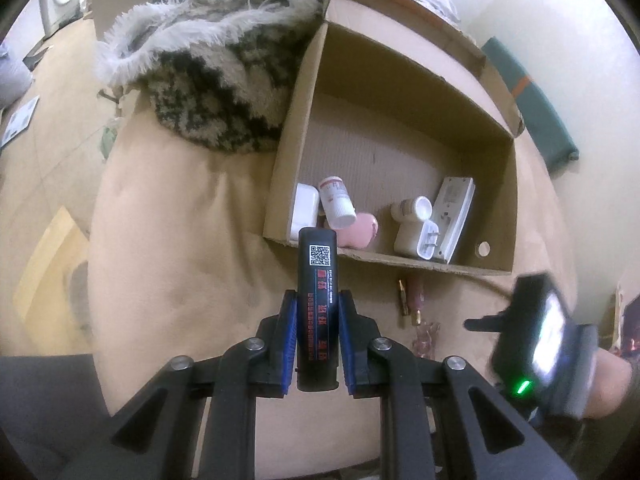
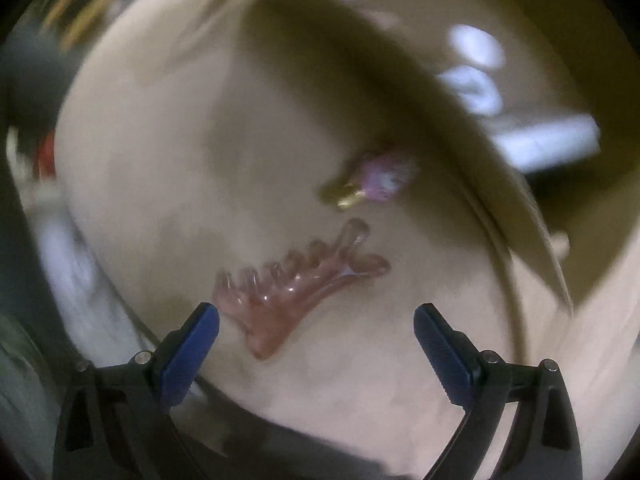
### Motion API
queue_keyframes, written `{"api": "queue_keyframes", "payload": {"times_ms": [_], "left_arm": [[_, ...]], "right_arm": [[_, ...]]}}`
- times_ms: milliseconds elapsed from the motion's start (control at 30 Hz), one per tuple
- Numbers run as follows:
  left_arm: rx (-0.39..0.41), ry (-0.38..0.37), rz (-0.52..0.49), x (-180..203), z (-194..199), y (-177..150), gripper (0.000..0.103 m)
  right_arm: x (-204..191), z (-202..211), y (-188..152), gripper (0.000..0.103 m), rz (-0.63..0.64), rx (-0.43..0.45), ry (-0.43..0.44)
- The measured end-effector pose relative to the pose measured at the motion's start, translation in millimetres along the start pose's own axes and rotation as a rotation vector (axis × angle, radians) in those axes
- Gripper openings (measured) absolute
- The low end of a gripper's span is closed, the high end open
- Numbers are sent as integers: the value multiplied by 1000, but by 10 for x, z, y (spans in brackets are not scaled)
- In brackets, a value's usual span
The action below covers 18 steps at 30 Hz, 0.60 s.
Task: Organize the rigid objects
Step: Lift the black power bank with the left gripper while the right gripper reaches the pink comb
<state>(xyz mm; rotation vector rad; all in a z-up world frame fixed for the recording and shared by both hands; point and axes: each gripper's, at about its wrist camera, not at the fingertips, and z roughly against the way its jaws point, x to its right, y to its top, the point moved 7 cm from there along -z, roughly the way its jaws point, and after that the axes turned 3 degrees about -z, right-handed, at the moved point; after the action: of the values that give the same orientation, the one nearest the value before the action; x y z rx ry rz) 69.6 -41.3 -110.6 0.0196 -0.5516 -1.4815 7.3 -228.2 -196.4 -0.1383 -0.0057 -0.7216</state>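
Note:
My left gripper (image 1: 317, 298) is shut on a slim black case (image 1: 318, 264) with a QR code and red print, held just in front of the near wall of an open cardboard box (image 1: 400, 258). Inside the box lie white pill bottles (image 1: 338, 202), a white plug (image 1: 416, 240), a white power strip (image 1: 456, 212) and a pink item (image 1: 362, 230). A clear pink hair claw (image 2: 296, 292) lies on the beige surface, just beyond my right gripper (image 2: 316, 310), which is open and points down at it. A small pink and gold tube (image 2: 372, 184) lies further on, beside the box wall.
A fuzzy patterned blanket (image 1: 216, 80) is heaped left of the box. A green cushion (image 1: 532, 108) lies behind the box on the right. A hand (image 1: 612, 380) holds the right gripper at the right edge of the left wrist view. The right wrist view is blurred.

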Motion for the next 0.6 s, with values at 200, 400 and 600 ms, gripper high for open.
{"api": "queue_keyframes", "payload": {"times_ms": [200, 400, 600], "left_arm": [[-12, -11, 18, -21, -27, 13, 17], [-14, -12, 28, -34, -39, 23, 17], [-34, -31, 28, 27, -93, 6, 17]], "right_arm": [[-263, -257, 26, 103, 328, -98, -52], [-194, -471, 237, 103, 316, -100, -22], [-145, -459, 232, 103, 326, -69, 6]]}}
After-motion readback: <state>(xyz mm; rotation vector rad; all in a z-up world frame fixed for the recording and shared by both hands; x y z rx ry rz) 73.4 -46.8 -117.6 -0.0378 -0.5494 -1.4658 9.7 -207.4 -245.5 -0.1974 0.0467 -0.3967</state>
